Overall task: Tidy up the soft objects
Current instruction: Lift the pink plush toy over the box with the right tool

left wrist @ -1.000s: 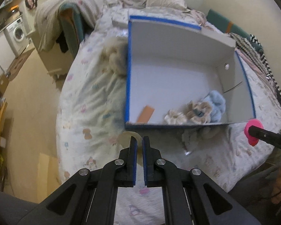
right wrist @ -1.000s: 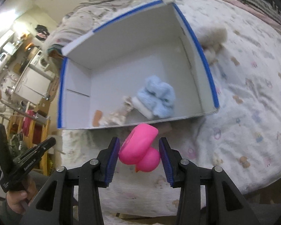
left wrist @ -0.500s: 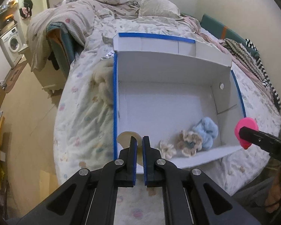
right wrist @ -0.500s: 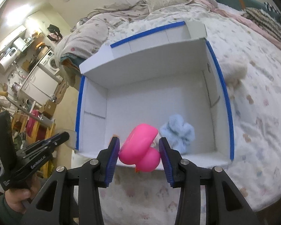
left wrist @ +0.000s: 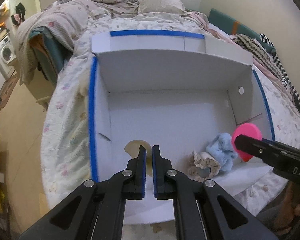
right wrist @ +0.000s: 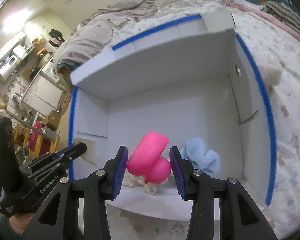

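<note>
The right gripper [right wrist: 149,167] pinches a pink rubber duck [right wrist: 148,158] and the left gripper [left wrist: 149,156] a thin cream disc [left wrist: 133,148], both above the white box [left wrist: 170,70], near its blue fluffy cloth [left wrist: 222,150] and beige scrunchie [left wrist: 202,164].

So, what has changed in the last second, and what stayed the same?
Both hand-held grippers advanced from in front of the white box to over its near edge. The right hand-held gripper carried the pink rubber duck along; the left hand-held gripper brought its thin beige piece. Neither grip changed. The blue fluffy item and the beige scrunchie stayed in the box.
</note>
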A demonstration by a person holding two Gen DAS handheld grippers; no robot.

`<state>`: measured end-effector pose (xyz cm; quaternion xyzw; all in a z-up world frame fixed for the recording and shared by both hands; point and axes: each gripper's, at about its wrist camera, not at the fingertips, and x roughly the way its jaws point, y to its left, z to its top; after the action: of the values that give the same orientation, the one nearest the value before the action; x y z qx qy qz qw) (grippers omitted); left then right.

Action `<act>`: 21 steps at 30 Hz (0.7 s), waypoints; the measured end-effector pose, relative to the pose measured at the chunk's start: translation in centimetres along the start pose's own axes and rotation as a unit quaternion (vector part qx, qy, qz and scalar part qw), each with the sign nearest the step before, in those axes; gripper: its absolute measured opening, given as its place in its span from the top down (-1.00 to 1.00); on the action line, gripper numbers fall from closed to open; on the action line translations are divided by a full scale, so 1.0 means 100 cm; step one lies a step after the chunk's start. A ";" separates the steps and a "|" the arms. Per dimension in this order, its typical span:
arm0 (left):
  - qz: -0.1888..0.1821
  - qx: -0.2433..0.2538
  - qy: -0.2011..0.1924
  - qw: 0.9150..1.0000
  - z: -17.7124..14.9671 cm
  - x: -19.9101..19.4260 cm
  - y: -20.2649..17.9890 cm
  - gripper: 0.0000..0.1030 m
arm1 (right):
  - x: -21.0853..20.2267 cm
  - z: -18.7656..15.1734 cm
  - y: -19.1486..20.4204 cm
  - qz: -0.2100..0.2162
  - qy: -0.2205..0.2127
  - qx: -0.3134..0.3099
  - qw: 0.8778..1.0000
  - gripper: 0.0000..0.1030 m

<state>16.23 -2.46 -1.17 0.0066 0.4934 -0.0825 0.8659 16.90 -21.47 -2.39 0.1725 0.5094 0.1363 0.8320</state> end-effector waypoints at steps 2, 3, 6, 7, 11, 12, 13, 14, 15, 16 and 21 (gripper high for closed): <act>0.000 0.004 0.001 1.000 -0.003 0.010 -0.002 0.90 | 0.007 -0.002 -0.001 -0.006 0.004 -0.003 1.000 0.11; 0.000 0.004 0.004 1.000 -0.004 0.014 -0.003 0.90 | 0.010 -0.002 -0.001 -0.011 0.007 -0.006 1.000 0.11; -0.004 -0.001 0.015 1.000 -0.007 0.029 -0.004 0.89 | 0.023 -0.007 -0.001 -0.028 0.016 -0.016 0.999 0.11; -0.003 -0.001 0.018 1.000 -0.008 0.031 -0.003 0.89 | 0.028 -0.009 -0.001 -0.033 0.022 -0.020 0.999 0.11; 0.012 -0.012 0.035 0.999 -0.012 0.047 0.004 0.89 | 0.043 -0.015 0.003 -0.047 0.040 -0.040 0.997 0.11; 0.017 -0.018 0.042 0.999 -0.013 0.052 0.008 0.89 | 0.045 -0.016 0.003 -0.049 0.045 -0.042 0.997 0.11; 0.017 -0.022 0.047 0.999 -0.013 0.054 0.009 0.89 | 0.048 -0.017 0.003 -0.048 0.049 -0.042 0.997 0.11; 0.015 -0.023 0.050 0.998 -0.013 0.055 0.010 0.89 | 0.050 -0.016 0.002 -0.047 0.053 -0.040 0.997 0.11; 0.013 -0.022 0.050 0.998 -0.013 0.056 0.010 0.88 | 0.051 -0.017 0.002 -0.046 0.055 -0.039 0.997 0.11; 0.016 -0.019 0.048 0.999 -0.013 0.055 0.008 0.88 | 0.052 -0.016 0.003 -0.045 0.056 -0.039 0.997 0.11; 0.022 -0.009 0.037 0.999 -0.015 0.051 0.001 0.88 | 0.055 -0.015 0.003 -0.046 0.063 -0.039 0.996 0.11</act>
<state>17.57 -2.97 -6.32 0.0131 0.5255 -0.0586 0.8487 17.97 -18.75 -7.31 0.1076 0.5623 0.1285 0.8098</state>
